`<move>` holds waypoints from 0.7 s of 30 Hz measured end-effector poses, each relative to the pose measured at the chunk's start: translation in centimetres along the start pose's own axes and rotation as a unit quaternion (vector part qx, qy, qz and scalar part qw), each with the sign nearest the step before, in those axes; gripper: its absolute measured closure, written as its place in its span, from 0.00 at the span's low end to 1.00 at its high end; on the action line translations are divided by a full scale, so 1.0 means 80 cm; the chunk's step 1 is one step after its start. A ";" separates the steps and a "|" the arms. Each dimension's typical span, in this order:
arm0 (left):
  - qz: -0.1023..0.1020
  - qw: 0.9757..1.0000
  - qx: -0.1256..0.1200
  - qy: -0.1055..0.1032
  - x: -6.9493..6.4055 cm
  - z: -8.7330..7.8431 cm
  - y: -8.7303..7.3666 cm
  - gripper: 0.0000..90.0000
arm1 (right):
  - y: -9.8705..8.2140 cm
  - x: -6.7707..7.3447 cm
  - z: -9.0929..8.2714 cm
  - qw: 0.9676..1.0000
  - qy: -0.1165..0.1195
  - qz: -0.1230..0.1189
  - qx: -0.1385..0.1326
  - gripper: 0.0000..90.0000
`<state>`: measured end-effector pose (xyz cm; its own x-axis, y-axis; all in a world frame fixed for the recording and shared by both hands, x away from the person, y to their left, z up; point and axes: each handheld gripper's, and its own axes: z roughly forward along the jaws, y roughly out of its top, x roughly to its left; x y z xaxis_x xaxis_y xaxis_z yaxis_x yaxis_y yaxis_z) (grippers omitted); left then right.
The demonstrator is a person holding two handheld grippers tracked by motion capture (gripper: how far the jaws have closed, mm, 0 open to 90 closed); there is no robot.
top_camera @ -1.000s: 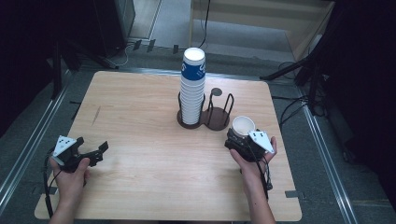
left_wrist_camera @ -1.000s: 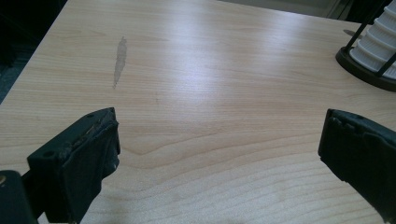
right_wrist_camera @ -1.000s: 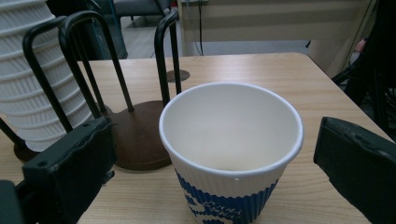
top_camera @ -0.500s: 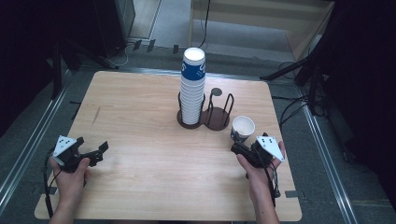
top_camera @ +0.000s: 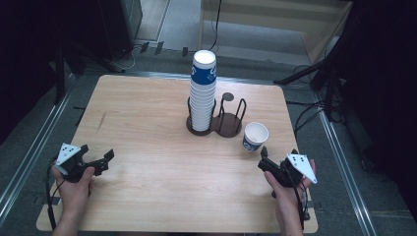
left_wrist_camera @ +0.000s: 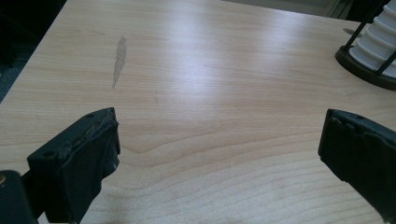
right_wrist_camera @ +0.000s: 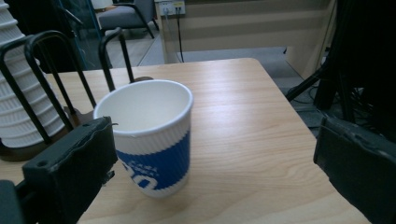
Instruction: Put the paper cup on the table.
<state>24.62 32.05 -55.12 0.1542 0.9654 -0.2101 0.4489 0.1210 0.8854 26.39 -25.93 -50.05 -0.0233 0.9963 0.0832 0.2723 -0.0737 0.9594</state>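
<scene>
Your pale wood-grain tabletop (top_camera: 162,123) stands on grey floor. Both tongs gape wide, holding nothing: left tongs (top_camera: 105,160) near the front-left edge, right tongs (top_camera: 263,158) just beside the white-and-blue ribbed paper cup (top_camera: 255,136), upright.
</scene>
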 end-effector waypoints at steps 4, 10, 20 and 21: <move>0.001 1.000 0.001 0.001 0.000 0.000 0.000 0.00 | -0.006 -0.015 -0.008 1.000 -0.008 0.001 0.003 0.00; 0.002 1.000 0.001 0.001 0.000 0.000 0.000 0.00 | -0.018 -0.036 -0.017 1.000 -0.019 0.003 0.010 0.00; 0.001 1.000 -0.001 0.000 -0.001 -0.001 0.000 0.00 | -0.032 -0.067 -0.028 0.999 -0.035 0.006 0.026 0.00; 0.000 1.000 -0.002 -0.001 -0.001 -0.001 0.000 0.00 | -0.033 -0.070 -0.030 0.999 -0.036 0.006 0.028 0.00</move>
<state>24.56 32.01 -55.13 0.1555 0.9653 -0.2099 0.4453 0.1211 0.8872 23.54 -31.43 -52.41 0.0481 0.9962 0.0730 0.3251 -0.0847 0.9419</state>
